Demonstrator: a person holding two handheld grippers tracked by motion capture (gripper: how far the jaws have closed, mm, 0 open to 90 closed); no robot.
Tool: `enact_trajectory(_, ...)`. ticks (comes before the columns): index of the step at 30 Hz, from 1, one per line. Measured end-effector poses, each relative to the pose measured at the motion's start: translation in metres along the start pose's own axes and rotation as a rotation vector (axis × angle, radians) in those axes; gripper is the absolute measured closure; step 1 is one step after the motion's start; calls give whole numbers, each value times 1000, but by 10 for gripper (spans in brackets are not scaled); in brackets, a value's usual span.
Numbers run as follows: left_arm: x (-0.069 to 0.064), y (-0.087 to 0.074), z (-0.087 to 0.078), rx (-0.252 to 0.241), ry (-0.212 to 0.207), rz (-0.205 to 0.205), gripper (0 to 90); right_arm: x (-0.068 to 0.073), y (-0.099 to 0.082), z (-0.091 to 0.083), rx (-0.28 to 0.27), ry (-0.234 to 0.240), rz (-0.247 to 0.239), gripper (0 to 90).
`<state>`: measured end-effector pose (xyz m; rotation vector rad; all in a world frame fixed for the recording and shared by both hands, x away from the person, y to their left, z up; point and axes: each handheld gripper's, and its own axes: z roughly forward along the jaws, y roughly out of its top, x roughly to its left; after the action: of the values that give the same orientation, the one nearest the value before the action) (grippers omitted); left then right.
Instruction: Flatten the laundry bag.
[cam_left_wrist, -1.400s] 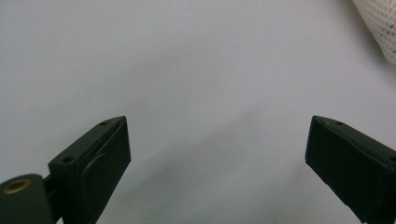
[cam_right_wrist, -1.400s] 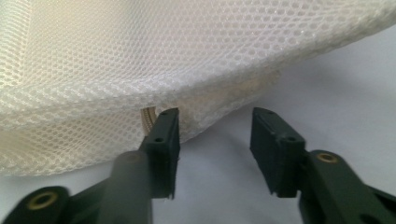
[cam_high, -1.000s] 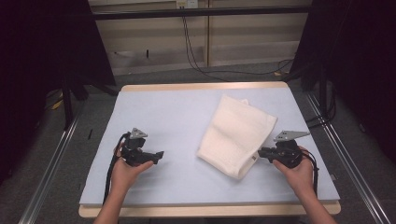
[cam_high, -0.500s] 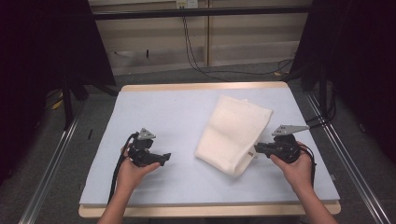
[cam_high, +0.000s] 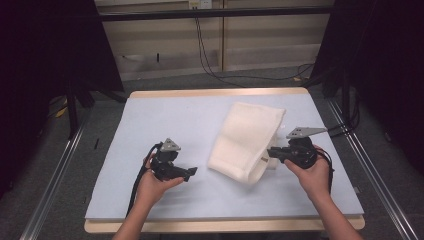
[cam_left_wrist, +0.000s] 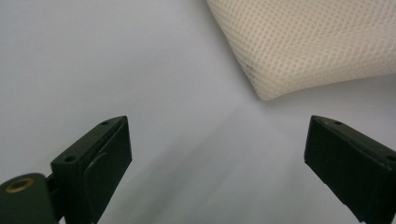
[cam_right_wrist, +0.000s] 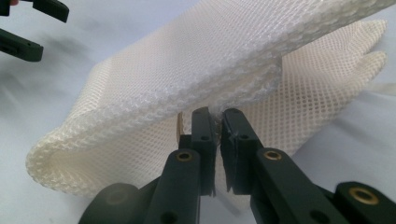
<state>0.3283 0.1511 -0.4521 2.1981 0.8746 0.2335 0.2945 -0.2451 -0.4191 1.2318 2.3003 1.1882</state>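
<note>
Two hand-held grippers work the desk (cam_high: 150, 120): the right hand-held gripper (cam_right_wrist: 217, 123) pinches the mesh cloth (cam_high: 247, 140) edge to lift it, while the left hand-held gripper (cam_left_wrist: 217, 144) waits wide apart near its corner.

Cream cloth (cam_right_wrist: 196, 70): open honeycomb mesh weave, soft and matt, with a thicker ribbed edge. Table cover (cam_high: 165, 120): pale blue-grey, smooth, matt. Table rim (cam_high: 215, 93): light wood. Right gripper (cam_right_wrist: 217, 122) jaws: black matt plastic with brass-coloured insets.

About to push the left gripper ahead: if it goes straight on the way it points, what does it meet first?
Probably the near corner of the cream mesh cloth; the open left gripper points just below that corner, so it might skim bare table mat first.
</note>
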Motion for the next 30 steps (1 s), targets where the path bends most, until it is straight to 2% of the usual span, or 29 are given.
enact_trajectory(3, -3, 1, 2, -7, -4, 0, 72, 1, 3, 1, 0, -4, -3, 836)
enact_trajectory(10, -11, 4, 8, -5, -36, 32, 66, 4, 9, 5, -12, 3, 5, 836)
enact_trajectory(11, -14, 5, 9, -5, -29, 31, 65, 4, 10, 5, -13, 4, 9, 836)
enact_trajectory(12, -16, 7, 10, 0, -25, 45, 64, 4, 11, 6, -11, 6, 11, 836)
enact_trajectory(13, -18, 8, 12, -17, -34, 46, 64, 5, 12, 7, -11, 6, 12, 836)
enact_trajectory(15, -20, 9, 12, -6, -27, 57, 64, 5, 12, 7, -11, 7, 15, 836)
enact_trajectory(16, -23, 11, 15, -9, -45, 69, 64, 5, 13, 7, -13, 5, 14, 836)
enact_trajectory(18, -27, 13, 17, -2, -53, 80, 64, 6, 14, 8, -16, 4, 18, 836)
enact_trajectory(28, -41, 21, 25, -19, -85, 105, 67, 8, 18, 10, -29, 20, 27, 836)
enact_trajectory(30, -43, 23, 27, -18, -77, 112, 68, 10, 20, 11, -29, 21, 28, 836)
